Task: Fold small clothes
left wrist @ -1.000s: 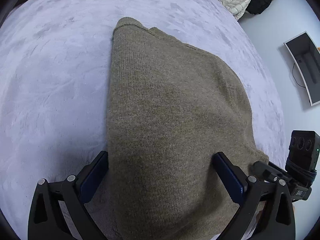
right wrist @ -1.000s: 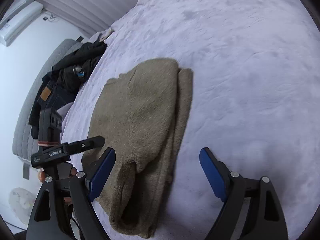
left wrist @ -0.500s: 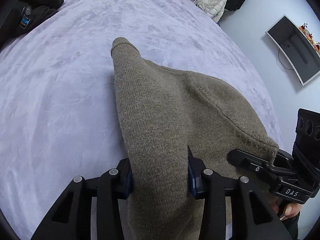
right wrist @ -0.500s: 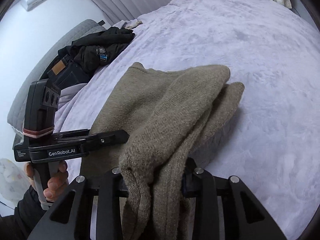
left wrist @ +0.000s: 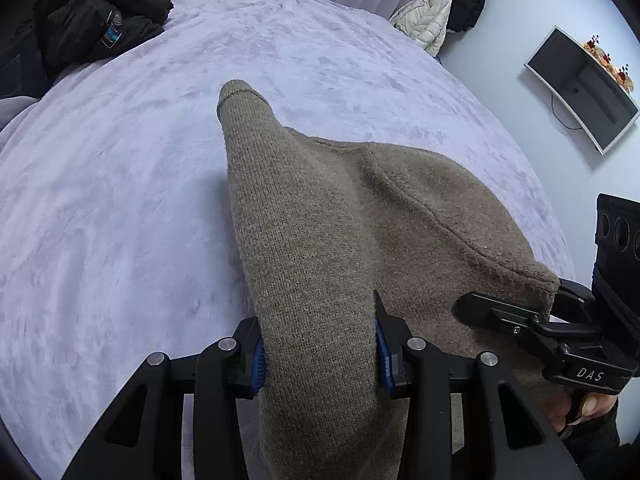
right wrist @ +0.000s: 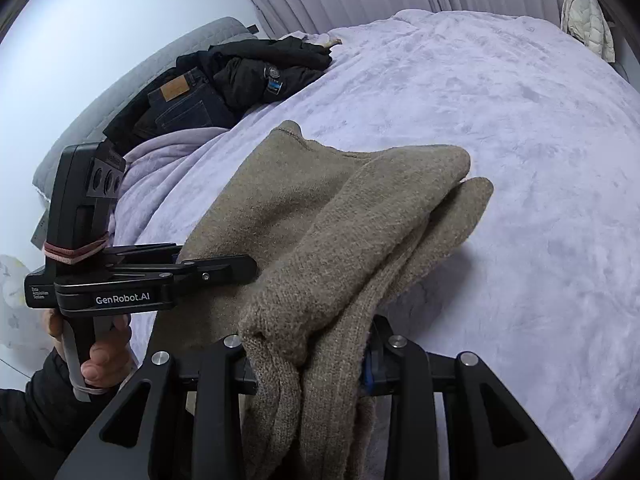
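Observation:
An olive-brown knit sweater lies on the lilac bed cover, with its near edge lifted. My left gripper is shut on a thick fold of it, and the blue pads press the fabric from both sides. In the right wrist view the sweater bunches up and drapes through my right gripper, which is shut on it. The sweater's far part, with one cuff end, still rests on the cover. Each view shows the other gripper beside it: the right gripper at the hem corner, the left gripper at the fabric's edge.
A pile of dark clothes with jeans sits at the head of the bed by a grey headboard. A white jacket and a black one hang at the far wall. A monitor is on the right wall.
Both grippers stood open around the sweater's near edge, then closed on it. They have since risen and drawn back, lifting that edge off the bed.

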A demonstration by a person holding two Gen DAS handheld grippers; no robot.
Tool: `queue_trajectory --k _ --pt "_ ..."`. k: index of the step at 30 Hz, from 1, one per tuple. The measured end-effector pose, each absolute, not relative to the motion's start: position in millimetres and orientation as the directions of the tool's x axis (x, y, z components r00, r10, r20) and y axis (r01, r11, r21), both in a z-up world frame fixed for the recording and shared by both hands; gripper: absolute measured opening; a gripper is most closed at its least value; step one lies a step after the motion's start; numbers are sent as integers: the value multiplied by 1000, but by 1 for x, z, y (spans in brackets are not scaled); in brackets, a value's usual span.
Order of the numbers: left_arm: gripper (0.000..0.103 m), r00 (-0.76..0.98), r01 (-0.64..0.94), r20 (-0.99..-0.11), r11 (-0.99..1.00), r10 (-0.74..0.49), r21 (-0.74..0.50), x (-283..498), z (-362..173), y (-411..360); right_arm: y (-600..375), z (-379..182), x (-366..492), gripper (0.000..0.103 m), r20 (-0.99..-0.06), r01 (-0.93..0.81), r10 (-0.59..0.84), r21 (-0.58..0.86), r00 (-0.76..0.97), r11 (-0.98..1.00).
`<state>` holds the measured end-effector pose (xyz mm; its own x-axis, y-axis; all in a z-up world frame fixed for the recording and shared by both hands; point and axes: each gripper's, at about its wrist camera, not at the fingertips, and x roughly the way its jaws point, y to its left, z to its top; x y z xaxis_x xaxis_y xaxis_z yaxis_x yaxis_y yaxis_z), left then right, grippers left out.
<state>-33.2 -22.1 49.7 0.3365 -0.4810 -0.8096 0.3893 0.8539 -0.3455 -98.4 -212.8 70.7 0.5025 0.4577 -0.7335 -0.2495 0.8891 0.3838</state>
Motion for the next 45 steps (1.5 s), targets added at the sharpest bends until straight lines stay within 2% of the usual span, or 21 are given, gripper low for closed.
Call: queue_trajectory --k 5,6,7,9,11,13,17,20,22,24,26,28,32,33,34,35,38,45 --pt "45 316 355 -819 860 -479 -366 -38 19 -14 -201 47 -107 36 -765 -251 431 351 479 902" --pt "50 319 344 -818 863 -478 -371 -40 13 -11 -201 42 -110 36 -773 -247 421 342 474 906" --pt "61 322 334 -819 867 -475 -371 -42 8 -8 -202 36 -111 37 -782 -238 410 335 470 911" --pt "68 339 311 -814 873 -471 -375 -47 5 4 -212 24 -113 52 -796 -203 400 345 454 916" --pt "68 351 310 -804 870 -480 -385 -52 11 15 -224 20 -116 59 -802 -170 391 352 453 920" --pt "69 386 300 -795 878 -468 -372 -56 25 24 -237 26 -122 61 -795 -156 380 349 472 924" --pt "69 448 372 -729 849 -518 -375 -58 66 20 -234 63 -137 63 -773 -181 267 198 575 963" --pt "69 412 465 -700 795 -583 -389 -53 75 -6 -204 83 -143 73 -733 -291 252 77 632 954" --pt "69 364 498 -724 779 -586 -381 -46 65 -27 -182 80 -144 74 -731 -394 299 45 614 918" --pt "69 330 500 -775 796 -540 -341 -38 45 -44 -167 67 -142 74 -754 -444 305 19 582 896" --pt "69 295 499 -824 814 -484 -299 -33 21 -50 -164 47 -140 74 -795 -450 253 -28 551 893" --pt "68 311 512 -820 811 -481 -282 -39 13 -50 -169 30 -139 76 -821 -435 200 -65 535 898" --pt "69 332 535 -833 816 -443 -220 -47 24 -56 -186 23 -142 79 -817 -425 250 6 520 905" --pt "74 331 536 -835 815 -440 -217 -46 30 -57 -187 26 -142 79 -820 -427 251 8 515 904" --pt "98 341 533 -829 818 -443 -218 -43 39 -57 -187 30 -140 79 -820 -429 257 15 512 903" --pt "103 381 515 -816 833 -435 -203 -38 47 -56 -189 39 -137 80 -811 -431 274 31 517 902" --pt "102 482 456 -799 882 -360 -122 -15 61 -59 -196 58 -119 81 -777 -423 294 40 557 905" --pt "102 391 422 -885 904 -252 -71 35 33 -76 -195 35 -41 81 -844 -401 309 125 438 908"
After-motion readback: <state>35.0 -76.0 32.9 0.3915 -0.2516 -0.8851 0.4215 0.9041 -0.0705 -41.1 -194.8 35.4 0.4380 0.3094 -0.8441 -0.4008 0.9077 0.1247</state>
